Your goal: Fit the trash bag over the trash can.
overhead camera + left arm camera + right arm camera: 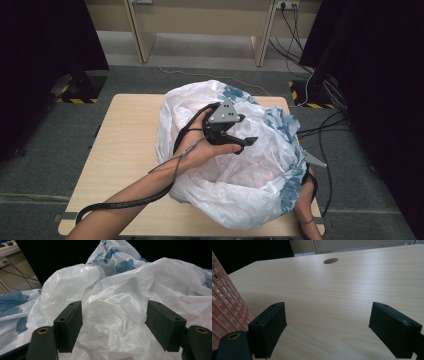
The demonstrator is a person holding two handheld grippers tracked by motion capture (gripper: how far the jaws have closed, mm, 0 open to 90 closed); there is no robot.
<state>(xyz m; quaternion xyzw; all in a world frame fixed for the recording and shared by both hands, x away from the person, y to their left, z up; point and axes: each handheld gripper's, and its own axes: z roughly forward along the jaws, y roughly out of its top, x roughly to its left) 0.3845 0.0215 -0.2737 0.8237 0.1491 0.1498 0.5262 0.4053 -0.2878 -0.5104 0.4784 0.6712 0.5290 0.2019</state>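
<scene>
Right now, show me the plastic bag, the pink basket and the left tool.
plastic bag (250,185), high view, crumpled white front.
pink basket (224,302), right gripper view, lattice wall.
left tool (113,325), left gripper view, midway between its open pads.

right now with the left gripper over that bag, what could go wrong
1. The left hand-held gripper is open over loose, crumpled folds of the white plastic bag; closing may pinch only a thin layer, which could slip or tear.
2. The bag billows over the pink mesh basket, hiding its rim, so aiming is guesswork.
3. The right hand-held gripper is open over bare table beside the basket, so nothing steadies the basket.
</scene>
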